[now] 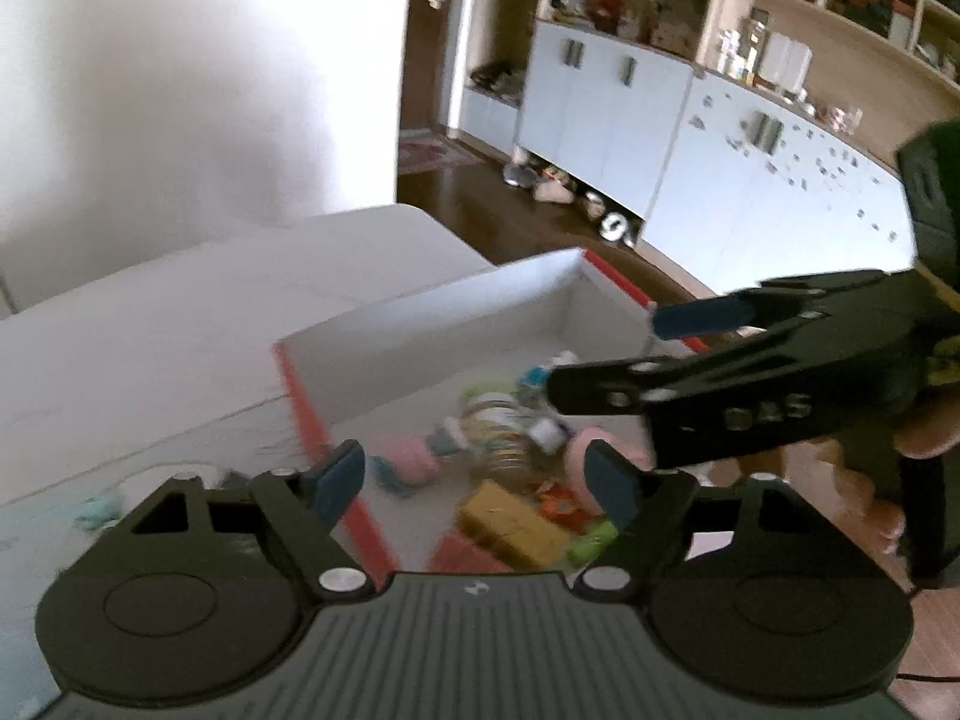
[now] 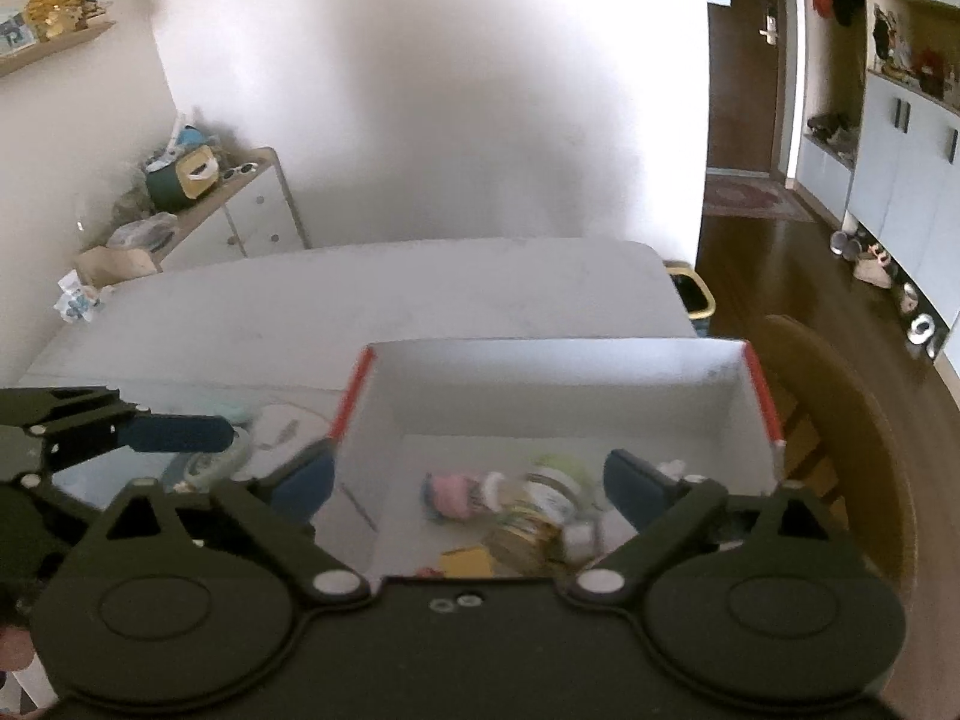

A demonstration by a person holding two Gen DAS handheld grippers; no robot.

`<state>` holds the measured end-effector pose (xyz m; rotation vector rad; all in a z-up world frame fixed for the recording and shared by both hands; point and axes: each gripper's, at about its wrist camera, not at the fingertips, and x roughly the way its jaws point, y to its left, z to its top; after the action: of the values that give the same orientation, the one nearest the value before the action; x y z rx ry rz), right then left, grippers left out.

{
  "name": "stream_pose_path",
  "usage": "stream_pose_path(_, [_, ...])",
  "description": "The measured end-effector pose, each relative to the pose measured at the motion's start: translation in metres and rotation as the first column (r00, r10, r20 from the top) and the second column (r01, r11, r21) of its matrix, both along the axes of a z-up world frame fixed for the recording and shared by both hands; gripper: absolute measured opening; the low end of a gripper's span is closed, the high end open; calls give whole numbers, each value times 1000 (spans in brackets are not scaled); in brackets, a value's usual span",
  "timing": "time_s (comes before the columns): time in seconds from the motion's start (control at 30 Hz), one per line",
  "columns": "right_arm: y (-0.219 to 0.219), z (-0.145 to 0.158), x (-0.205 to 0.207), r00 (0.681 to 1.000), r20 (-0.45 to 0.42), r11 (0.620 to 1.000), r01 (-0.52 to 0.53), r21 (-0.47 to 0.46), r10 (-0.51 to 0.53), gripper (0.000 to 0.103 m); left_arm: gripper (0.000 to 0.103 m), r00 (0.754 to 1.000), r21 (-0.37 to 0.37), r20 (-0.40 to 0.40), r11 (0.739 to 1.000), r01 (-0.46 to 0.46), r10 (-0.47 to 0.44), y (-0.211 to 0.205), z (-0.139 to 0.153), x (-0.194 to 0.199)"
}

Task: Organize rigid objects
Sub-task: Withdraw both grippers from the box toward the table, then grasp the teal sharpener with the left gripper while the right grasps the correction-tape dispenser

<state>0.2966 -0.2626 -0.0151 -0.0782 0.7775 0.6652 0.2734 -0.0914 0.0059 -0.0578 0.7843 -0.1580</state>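
A white box with red edges (image 1: 420,300) (image 2: 540,354) stands on the table. Inside it lie a glass jar on its side (image 1: 504,438) (image 2: 528,516), a yellow block (image 1: 510,519) (image 2: 465,561), a pink toy (image 1: 408,459) (image 2: 450,495) and other small items, all blurred. My left gripper (image 1: 474,480) hangs open above the box's near left edge, with nothing between its fingers. My right gripper (image 2: 468,480) (image 1: 636,354) is open and empty over the box's contents, to the right of the left one. One left finger (image 2: 174,432) shows at the left of the right wrist view.
The white table (image 1: 180,312) runs back to a wall. A teal item (image 1: 96,510) and a round pale object (image 2: 222,462) lie left of the box. A wooden chair (image 2: 840,420) stands right of it, a bin (image 2: 690,294) behind the table. White cabinets (image 1: 600,102) line the far wall.
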Motion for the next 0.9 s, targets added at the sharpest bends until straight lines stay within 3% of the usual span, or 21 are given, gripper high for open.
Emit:
stream_pose_path(0.47, [86, 12, -41, 1000, 27, 1000, -9, 20, 9, 98, 81, 981, 2, 33, 982, -191, 190, 141, -7, -22])
stream_pose_path(0.67, [133, 1, -58, 999, 10, 999, -31, -16, 31, 98, 81, 972, 19, 37, 972, -234, 233, 193, -15, -15])
stream_pose_path(0.9, [180, -22, -69, 999, -27, 999, -41, -27, 40, 98, 81, 961, 24, -24, 961, -276, 276, 235, -39, 2])
